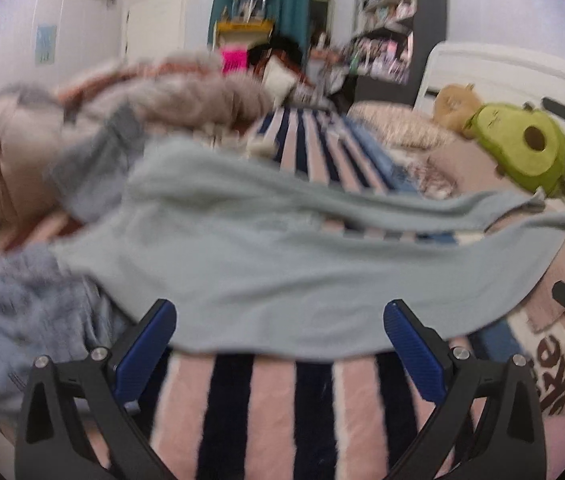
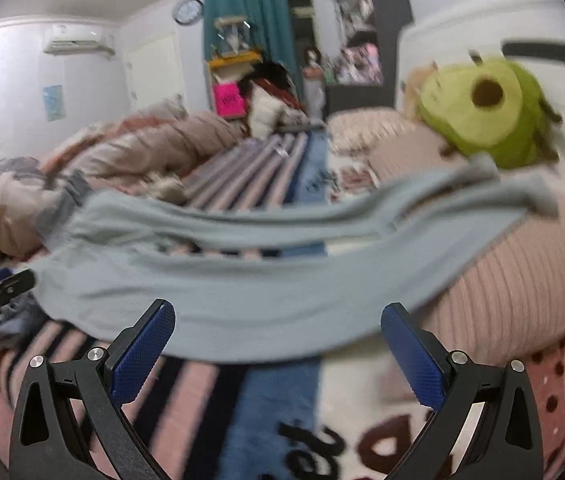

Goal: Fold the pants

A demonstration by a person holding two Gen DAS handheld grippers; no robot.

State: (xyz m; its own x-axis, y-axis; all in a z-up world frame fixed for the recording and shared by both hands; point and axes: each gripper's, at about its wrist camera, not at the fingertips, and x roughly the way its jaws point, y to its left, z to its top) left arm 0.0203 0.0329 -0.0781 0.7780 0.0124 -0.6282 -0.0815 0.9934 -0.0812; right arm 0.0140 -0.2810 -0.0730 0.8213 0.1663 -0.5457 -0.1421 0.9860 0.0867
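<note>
Striped bedding (image 1: 274, 408) fills the foreground under both gaping, empty claws, left claw (image 1: 280, 332) and right claw (image 2: 278, 330), with pale blue pants (image 1: 282, 280) spread just beyond them, legs apart, so pinching one layer risks a skewed fold.

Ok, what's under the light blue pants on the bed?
The pants lie across a pink and navy striped blanket, with their leg ends on a pink pillow. What the cloth itself covers is hidden.
</note>
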